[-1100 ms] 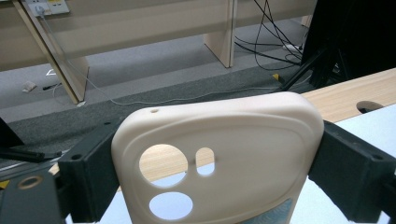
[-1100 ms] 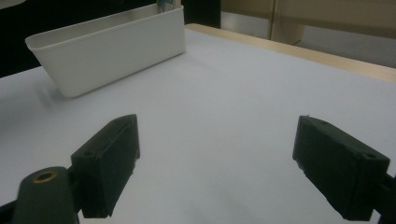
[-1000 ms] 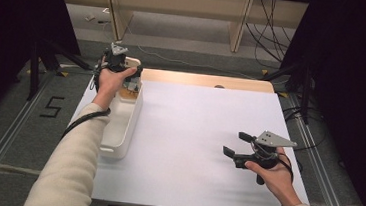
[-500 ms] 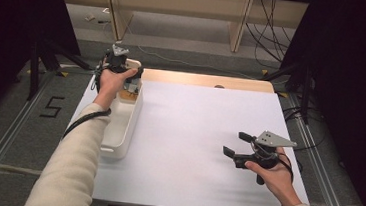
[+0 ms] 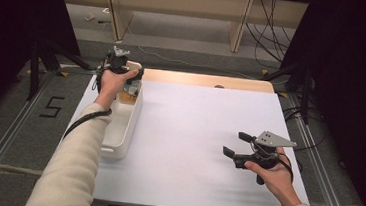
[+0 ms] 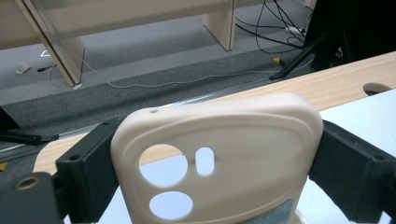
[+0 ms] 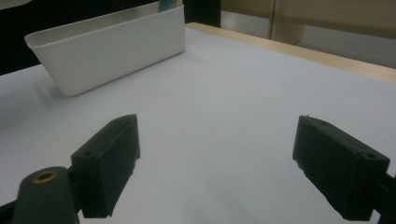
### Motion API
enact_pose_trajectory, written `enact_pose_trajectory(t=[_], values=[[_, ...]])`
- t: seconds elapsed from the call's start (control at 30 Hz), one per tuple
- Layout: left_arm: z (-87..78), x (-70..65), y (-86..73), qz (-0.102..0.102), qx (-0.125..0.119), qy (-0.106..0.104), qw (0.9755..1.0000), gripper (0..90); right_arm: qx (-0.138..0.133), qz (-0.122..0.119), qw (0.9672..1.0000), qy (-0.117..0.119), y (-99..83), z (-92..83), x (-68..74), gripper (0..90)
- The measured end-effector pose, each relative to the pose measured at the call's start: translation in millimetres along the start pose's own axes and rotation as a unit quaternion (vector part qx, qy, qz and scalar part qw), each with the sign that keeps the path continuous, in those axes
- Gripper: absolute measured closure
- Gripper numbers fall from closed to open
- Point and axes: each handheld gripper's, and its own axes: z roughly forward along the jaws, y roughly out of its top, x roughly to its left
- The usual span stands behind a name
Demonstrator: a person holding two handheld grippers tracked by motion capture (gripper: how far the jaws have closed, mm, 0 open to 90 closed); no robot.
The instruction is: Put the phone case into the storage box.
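A cream phone case (image 6: 252, 135) with camera cut-outs stands upright between the black jaws of my left gripper (image 6: 217, 163), and both pads press on its sides. In the high view the left gripper (image 5: 120, 66) hovers over the far end of a long white bin (image 5: 117, 145) at the table's left. My right gripper (image 5: 234, 143) rests low at the right front of the white table sheet (image 5: 189, 128), pointing left. Its jaws (image 7: 215, 163) stand wide apart with nothing between them.
The white bin (image 7: 112, 44) lies ahead of the right gripper, across bare sheet. A wooden strip (image 5: 208, 80) with a round hole runs along the table's far edge. Beyond it are floor cables, wooden legs and dark stands.
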Motion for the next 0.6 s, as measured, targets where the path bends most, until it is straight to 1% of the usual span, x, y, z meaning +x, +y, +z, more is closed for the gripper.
enact_pose_trajectory(t=[0.6], values=[[2.4, 1.8, -0.9, -0.011, 0.008, 0.002, 0.9999, 9.5, 0.000, -0.001, 1.0000, -0.001, 0.0, 0.0, -0.2, 15.7]])
